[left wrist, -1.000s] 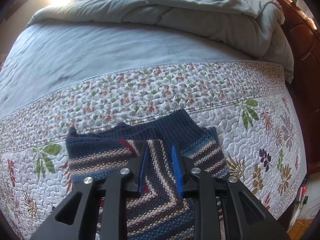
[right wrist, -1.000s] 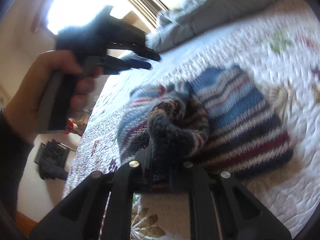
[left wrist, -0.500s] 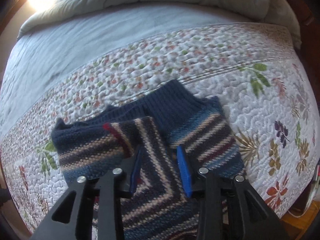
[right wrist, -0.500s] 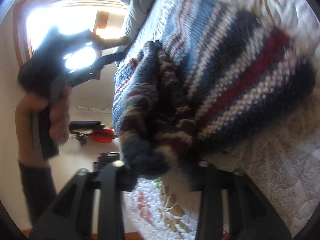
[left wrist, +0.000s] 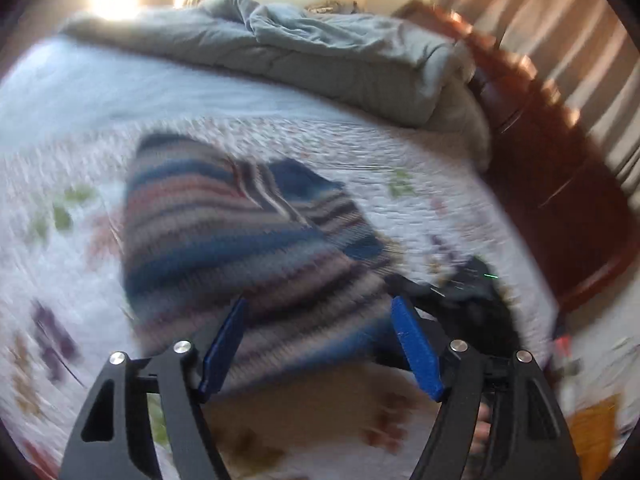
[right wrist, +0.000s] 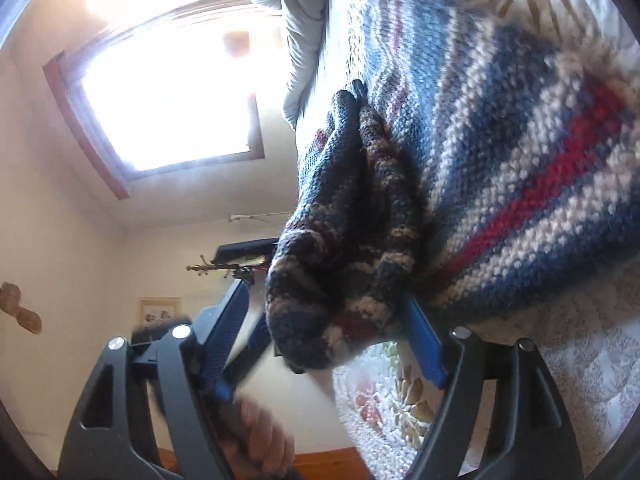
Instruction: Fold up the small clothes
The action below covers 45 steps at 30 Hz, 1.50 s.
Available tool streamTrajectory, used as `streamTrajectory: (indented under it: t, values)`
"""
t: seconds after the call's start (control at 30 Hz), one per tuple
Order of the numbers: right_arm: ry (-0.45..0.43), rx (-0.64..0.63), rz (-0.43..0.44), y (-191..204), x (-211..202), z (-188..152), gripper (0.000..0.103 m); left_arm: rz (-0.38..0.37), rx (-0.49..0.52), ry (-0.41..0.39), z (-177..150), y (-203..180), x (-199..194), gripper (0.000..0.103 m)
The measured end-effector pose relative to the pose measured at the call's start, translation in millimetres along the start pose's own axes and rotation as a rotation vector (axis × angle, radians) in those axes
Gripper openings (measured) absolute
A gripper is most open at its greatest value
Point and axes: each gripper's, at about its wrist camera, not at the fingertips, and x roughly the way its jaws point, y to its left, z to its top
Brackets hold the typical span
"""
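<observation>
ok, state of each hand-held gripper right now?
Left hand-held gripper: open, jaws just widened, nothing held.
Right hand-held gripper: open, jaws just widened, sweater fold between them, unclamped.

floral quilt [left wrist: 400, 152] | rumpled grey duvet [left wrist: 320, 60] behind | wooden footboard [left wrist: 560, 184] | bright window [right wrist: 168, 92]

Left tool [left wrist: 320, 348] jaws just opened wide, right tool [right wrist: 324, 344] likewise, gripping nothing

- Bed [left wrist: 400, 152] covered by a white floral quilt [left wrist: 72, 264].
- 1 folded striped knit sweater [left wrist: 240, 232] lies on the quilt.
- A rumpled grey comforter [left wrist: 320, 56] is heaped at the far end.
</observation>
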Motion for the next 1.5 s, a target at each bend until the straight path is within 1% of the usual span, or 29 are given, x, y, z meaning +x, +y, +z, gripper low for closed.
streamTrajectory:
  t: [0.07,0.1,0.13,0.17,0.2,0.27,0.3,0.33,0.37,0.4,0.47,0.6,0.63,0.73,0.77,0.8,0.87,0.93,1.0,1.07,1.1,1.13,1.17,1.2,1.23,1.33,1.4,1.5]
  values:
    - [0.004,0.000,0.007,0.9,7.4,3.6,0.078,-0.116,-0.151,-0.088,-29.8,10.5,-17.3,0.083]
    - [0.006,0.003,0.004,0.2,10.3,3.8,0.078,-0.188,-0.259,-0.123,-47.8,19.8,-18.1,0.090]
    - [0.010,0.006,0.001,-0.3,14.8,4.4,0.079,-0.249,-0.347,-0.128,-61.0,28.1,-10.9,0.090]
    - [0.018,0.013,0.000,-2.0,18.4,7.3,0.080,-0.293,-0.405,-0.133,-69.7,34.4,-1.1,0.090]
    - [0.029,0.015,-0.009,-1.6,25.8,11.5,0.080,-0.326,-0.452,-0.141,-75.3,41.8,11.8,0.090]
    - [0.061,-0.027,-0.049,8.4,34.9,22.2,0.081,-0.337,-0.559,-0.181,-79.5,59.8,28.5,0.090]
    - [0.074,-0.050,-0.068,12.7,39.5,30.0,0.081,-0.382,-0.609,-0.214,-77.8,70.0,36.6,0.090]
    - [0.094,-0.067,-0.088,15.6,45.2,36.5,0.082,-0.377,-0.601,-0.219,-74.7,72.4,41.3,0.090]
    - [0.113,-0.078,-0.100,18.8,51.0,43.0,0.082,-0.344,-0.593,-0.214,-71.8,73.8,47.0,0.090]
    - [0.137,-0.077,-0.118,21.2,57.4,51.8,0.082,-0.333,-0.599,-0.213,-70.7,75.8,52.9,0.090]
    - [0.177,-0.061,-0.146,25.9,63.3,62.8,0.082,-0.334,-0.622,-0.188,-70.8,79.4,65.6,0.090]
    - [0.262,-0.112,-0.156,48.2,54.3,66.7,0.082,-0.377,-0.702,-0.245,-78.9,89.0,71.5,0.088]
    - [0.268,-0.120,-0.153,52.5,48.3,66.5,0.082,-0.401,-0.700,-0.276,-78.7,87.8,68.3,0.087]
    - [0.255,-0.129,-0.113,61.5,26.9,66.1,0.084,-0.401,-0.661,-0.342,-75.6,80.7,57.6,0.086]
    - [0.236,-0.142,-0.129,64.5,25.9,70.8,0.086,-0.407,-0.666,-0.343,-74.0,80.5,57.4,0.086]
    - [0.224,-0.145,-0.153,65.1,26.2,74.8,0.087,-0.403,-0.673,-0.327,-72.3,80.4,60.6,0.086]
    - [0.227,-0.132,-0.196,58.5,35.4,83.1,0.088,-0.379,-0.701,-0.301,-70.6,80.5,71.9,0.087]
    - [0.232,-0.113,-0.275,53.7,43.9,89.3,0.087,-0.376,-0.747,-0.274,-72.3,86.3,82.3,0.086]
    - [0.254,-0.124,-0.306,56.7,51.3,90.0,0.087,-0.384,-0.774,-0.281,-72.9,90.5,82.4,0.086]
    - [0.246,-0.142,-0.333,62.0,52.6,95.4,0.087,-0.361,-0.767,-0.297,-75.2,90.5,84.2,0.086]
    - [0.238,-0.150,-0.353,67.5,60.7,99.2,0.087,-0.349,-0.777,-0.298,-77.1,91.6,86.4,0.078]
    - [0.236,-0.154,-0.367,69.9,66.0,103.2,0.087,-0.340,-0.790,-0.292,-80.0,93.3,89.2,0.065]
    - [0.241,-0.162,-0.380,73.7,74.2,108.7,0.087,-0.340,-0.794,-0.285,-83.6,95.1,90.8,0.060]
    - [0.253,-0.184,-0.409,77.2,87.0,117.4,0.087,-0.322,-0.794,-0.279,-85.6,95.5,93.4,0.050]
    - [0.246,-0.202,-0.435,77.8,93.5,124.1,0.086,-0.307,-0.789,-0.276,-87.4,94.6,95.2,0.041]
    - [0.256,-0.250,-0.429,89.4,107.2,136.3,0.085,-0.294,-0.774,-0.278,-90.7,92.8,97.3,0.036]
    - [0.268,-0.288,-0.434,97.8,110.6,140.8,0.085,-0.290,-0.757,-0.277,-92.1,92.0,97.9,0.036]
    - [0.288,-0.299,-0.441,96.0,118.0,152.2,0.085,-0.276,-0.722,-0.273,-92.8,83.3,105.2,0.036]
